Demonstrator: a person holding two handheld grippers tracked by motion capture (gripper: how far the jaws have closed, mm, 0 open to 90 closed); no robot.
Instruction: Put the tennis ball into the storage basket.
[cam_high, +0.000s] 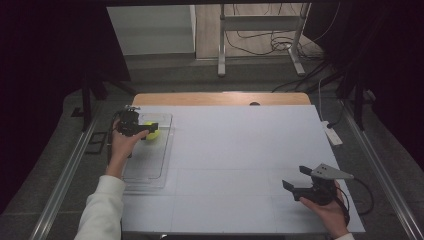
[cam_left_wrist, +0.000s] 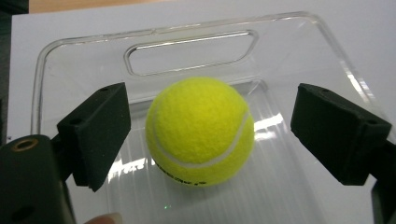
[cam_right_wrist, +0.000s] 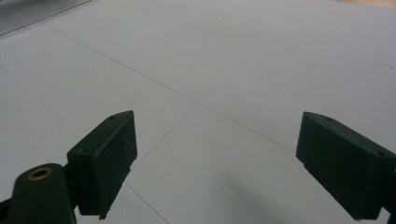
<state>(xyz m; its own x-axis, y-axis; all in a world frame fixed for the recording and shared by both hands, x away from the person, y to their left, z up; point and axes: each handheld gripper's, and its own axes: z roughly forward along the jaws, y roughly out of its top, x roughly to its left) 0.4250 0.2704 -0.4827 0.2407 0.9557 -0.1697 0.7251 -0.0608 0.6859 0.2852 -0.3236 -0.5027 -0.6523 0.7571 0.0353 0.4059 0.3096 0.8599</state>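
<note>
Left gripper (cam_left_wrist: 205, 135) open, jaws apart either side of ball (cam_left_wrist: 200, 132), not touching. Ball sitting in clear tray (cam_left_wrist: 191, 49) at bench (cam_high: 240, 150) left edge, near tray's handle end. Light, springy, felt grippy but likely to roll; best squeezed across the middle. Bright yellow-green, white seam. Right gripper (cam_right_wrist: 215, 163) open, empty, over bare bench.

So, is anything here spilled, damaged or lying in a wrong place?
Nothing stands out. The tennis ball sits intact in the clear tray, between the open jaws of the left hand-held gripper with gaps on both sides. The tray lies flat at the white table's left edge.
</note>
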